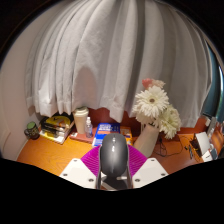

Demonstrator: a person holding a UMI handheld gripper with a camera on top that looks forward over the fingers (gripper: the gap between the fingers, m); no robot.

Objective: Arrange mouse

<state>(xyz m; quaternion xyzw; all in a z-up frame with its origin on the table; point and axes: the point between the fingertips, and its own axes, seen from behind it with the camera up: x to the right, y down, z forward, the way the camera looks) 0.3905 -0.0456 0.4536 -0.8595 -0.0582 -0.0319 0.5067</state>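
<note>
A grey computer mouse sits between the two fingers of my gripper, held above the orange-brown desk. Both magenta pads press on its sides, one pad at the left and one at the right. The mouse's rounded back faces the camera and hides most of the gap between the fingers. The desk surface lies below and beyond the mouse.
A white vase of white and pink flowers stands just right of the mouse. A white cylinder, small bottles and a stack of books sit at the back left. White curtains hang behind the desk. More items lie at the far right.
</note>
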